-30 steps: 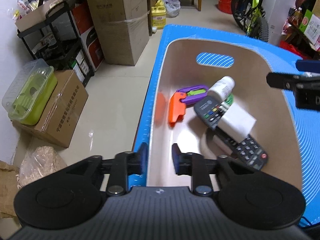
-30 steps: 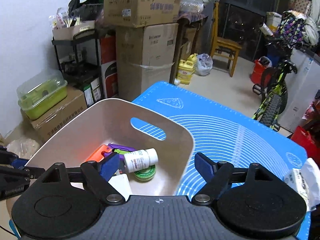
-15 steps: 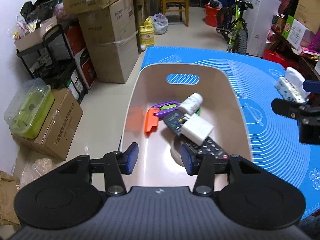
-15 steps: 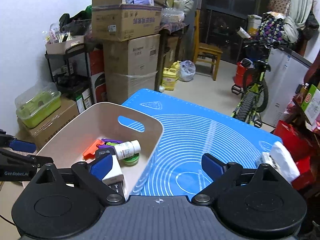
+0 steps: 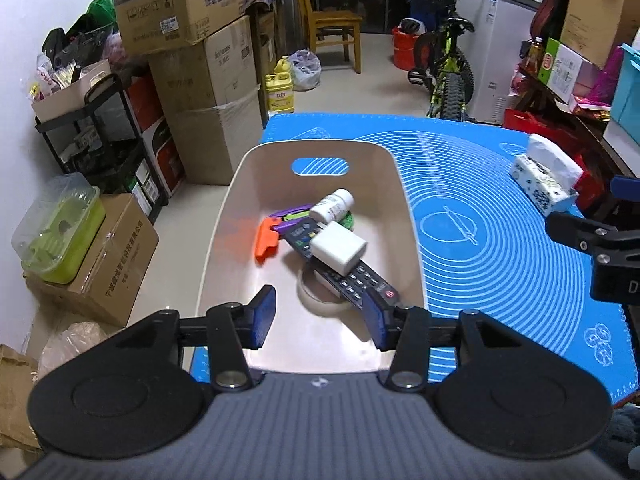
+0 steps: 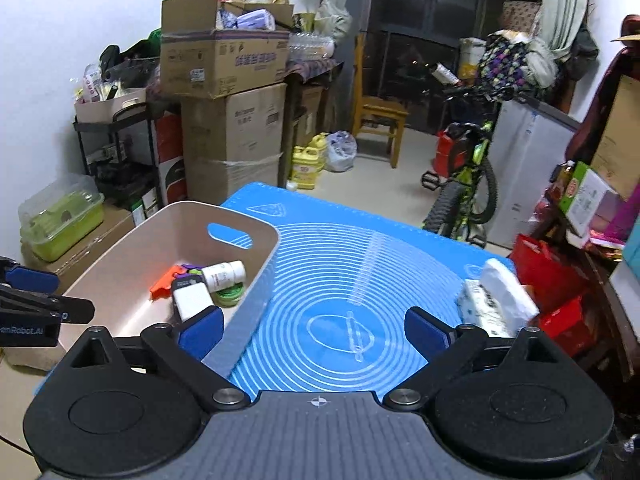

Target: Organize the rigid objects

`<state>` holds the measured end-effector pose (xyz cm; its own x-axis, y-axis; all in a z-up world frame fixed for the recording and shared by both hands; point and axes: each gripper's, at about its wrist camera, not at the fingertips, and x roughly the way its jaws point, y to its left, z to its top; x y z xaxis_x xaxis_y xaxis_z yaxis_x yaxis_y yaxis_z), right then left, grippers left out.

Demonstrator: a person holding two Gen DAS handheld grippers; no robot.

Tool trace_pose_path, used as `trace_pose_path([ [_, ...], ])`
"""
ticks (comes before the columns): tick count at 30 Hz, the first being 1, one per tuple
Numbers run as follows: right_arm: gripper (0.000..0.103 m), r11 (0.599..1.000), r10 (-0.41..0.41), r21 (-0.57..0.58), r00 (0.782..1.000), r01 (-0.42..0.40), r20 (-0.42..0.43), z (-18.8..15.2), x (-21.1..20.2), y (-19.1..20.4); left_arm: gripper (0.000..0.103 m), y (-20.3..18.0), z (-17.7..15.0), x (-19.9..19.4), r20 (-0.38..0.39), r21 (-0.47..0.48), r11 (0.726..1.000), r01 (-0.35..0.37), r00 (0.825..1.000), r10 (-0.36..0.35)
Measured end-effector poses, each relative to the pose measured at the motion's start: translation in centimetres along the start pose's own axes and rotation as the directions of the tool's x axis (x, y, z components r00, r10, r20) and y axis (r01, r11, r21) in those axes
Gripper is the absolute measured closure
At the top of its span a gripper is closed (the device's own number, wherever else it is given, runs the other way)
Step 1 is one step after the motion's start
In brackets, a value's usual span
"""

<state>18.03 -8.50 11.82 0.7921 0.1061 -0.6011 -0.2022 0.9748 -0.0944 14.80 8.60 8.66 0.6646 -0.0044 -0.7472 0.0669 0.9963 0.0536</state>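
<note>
A beige bin [image 5: 400, 184] [image 6: 256, 280] stands on the blue mat [image 5: 500, 248] [image 6: 352, 280]. Inside lie a white pill bottle [image 5: 332, 205] [image 6: 223, 273], a white charger block [image 5: 338, 247] [image 6: 191, 300], a black remote [image 5: 352, 276], an orange and purple toy [image 5: 267, 238] [image 6: 164, 282], a green lid [image 6: 229, 294] and a tape ring [image 5: 316, 300]. My left gripper [image 5: 318, 320] hangs open above the bin's near end, nothing between its fingers. My right gripper [image 6: 314, 330] stands wide open and empty over the mat, right of the bin.
A tissue pack [image 5: 544, 176] [image 6: 498, 300] lies at the mat's right edge. Stacked cardboard boxes [image 5: 200, 80], a black shelf [image 5: 100, 140], a green lidded container [image 5: 60, 232], a wooden chair [image 5: 332, 28] and a bicycle [image 6: 464, 184] stand on the floor around the table.
Both grippers have pulled back and risen from the bin, so more of the mat and room shows. The left jaws opened from nearly shut; the right jaws widened.
</note>
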Motion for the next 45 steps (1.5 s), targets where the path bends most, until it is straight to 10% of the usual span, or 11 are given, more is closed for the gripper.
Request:
trace_pose_path([
  [19, 0.006, 0.992, -0.053, 0.120, 0.997, 0.047, 0.048, -8.4, -8.4, -5.8, 0.053, -4.7, -6.2, -4.4, 0.054, -0.005, 1.000, 0.010, 0.998, -0.010],
  [45, 0.006, 0.970, -0.068, 0.239, 0.996, 0.053, 0.055, -18.4, -13.4, -3.5, 0.053, -8.3, -13.6, -6.0, 0.168, 0.026, 1.000, -0.009, 0.986, 0.004],
])
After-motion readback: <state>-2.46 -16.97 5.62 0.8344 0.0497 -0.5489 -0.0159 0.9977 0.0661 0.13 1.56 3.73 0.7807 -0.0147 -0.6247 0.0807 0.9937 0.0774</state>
